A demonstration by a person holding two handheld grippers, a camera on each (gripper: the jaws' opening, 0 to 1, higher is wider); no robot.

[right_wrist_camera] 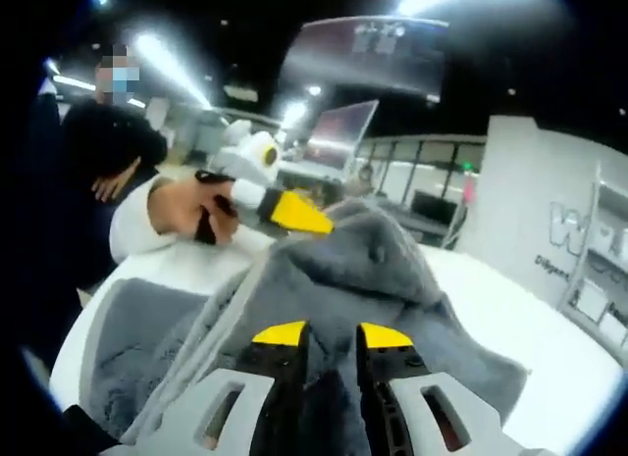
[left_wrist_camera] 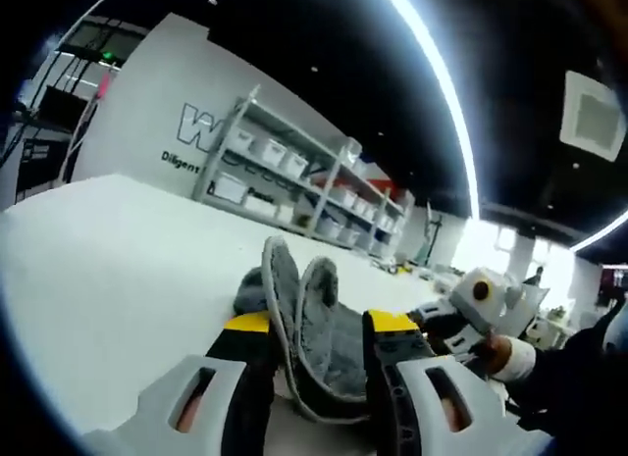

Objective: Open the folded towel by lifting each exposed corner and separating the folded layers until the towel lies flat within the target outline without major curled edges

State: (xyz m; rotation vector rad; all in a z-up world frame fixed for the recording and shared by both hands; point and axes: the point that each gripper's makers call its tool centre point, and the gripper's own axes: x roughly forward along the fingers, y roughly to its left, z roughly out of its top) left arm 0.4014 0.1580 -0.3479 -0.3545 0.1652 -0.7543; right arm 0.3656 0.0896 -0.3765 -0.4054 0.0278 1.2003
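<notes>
My left claw [left_wrist_camera: 319, 329] is right up close in the left gripper view. Its two black jaws have yellow tips, and they squeeze a bunched fold of the grey towel [left_wrist_camera: 314, 333] between them. So my left claw is clenched on the towel. The fluffy towel stands up in loops with a pale edge, and the rest of it lies on the white table [left_wrist_camera: 108, 270]. To the right I see my other claw [left_wrist_camera: 481, 299] and the hand [left_wrist_camera: 505, 356] that holds it, with a white cuff and a dark sleeve.

In the right gripper view, my right claw [right_wrist_camera: 332, 334] also has yellow tips. The jaws are close together and press into the grey towel [right_wrist_camera: 383, 270], which bulges up between and above them. It looks clenched on the towel too. The towel is lifted in a big soft hump, and part of it spreads flat on the table at the lower left. My left claw [right_wrist_camera: 294, 213] comes in from the left, touching the top of the hump.

Far back there are grey shelves [left_wrist_camera: 294, 172] with white boxes, next to a white wall.
</notes>
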